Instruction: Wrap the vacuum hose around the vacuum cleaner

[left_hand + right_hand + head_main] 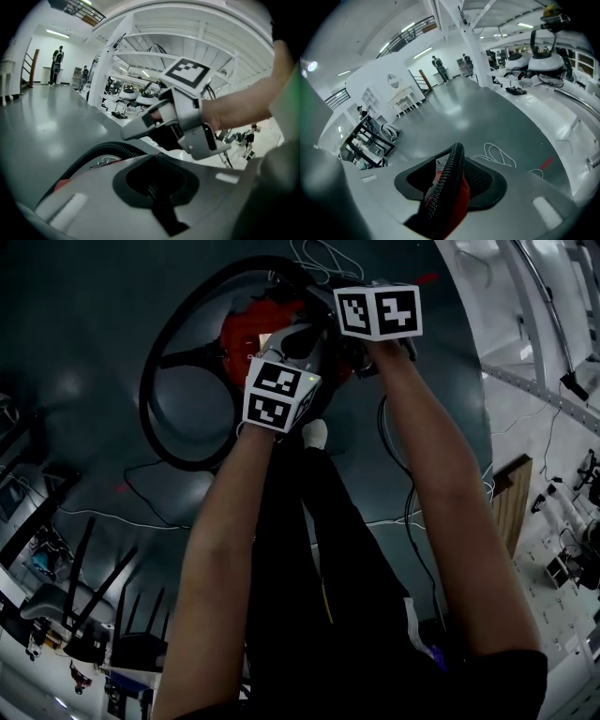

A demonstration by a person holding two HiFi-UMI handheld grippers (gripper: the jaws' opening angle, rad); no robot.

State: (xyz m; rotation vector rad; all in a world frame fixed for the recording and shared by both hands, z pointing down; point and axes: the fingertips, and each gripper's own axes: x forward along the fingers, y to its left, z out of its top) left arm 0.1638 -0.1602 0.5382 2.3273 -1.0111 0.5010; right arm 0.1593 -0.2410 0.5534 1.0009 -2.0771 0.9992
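The wrap is under way. The round red plastic vacuum cleaner (246,332) sits on the dark grey floor (84,352) just beyond the person's feet. The black ribbed vacuum hose (150,381) leaves the cleaner's far side, swings out in one wide loose loop to the left and returns to the body.

The right gripper (449,197) has its fingers about half closed on a stretch of hose, the corrugations running up between them over the glossy red shell. The left gripper (154,187) hovers just beside it above the cleaner, fingers fully together with nothing seen in them.

The next move probably calls for drawing the slack loop in snug against the body. The hose looks springy and likely to uncoil, so the free gripper should pin the laid turn.
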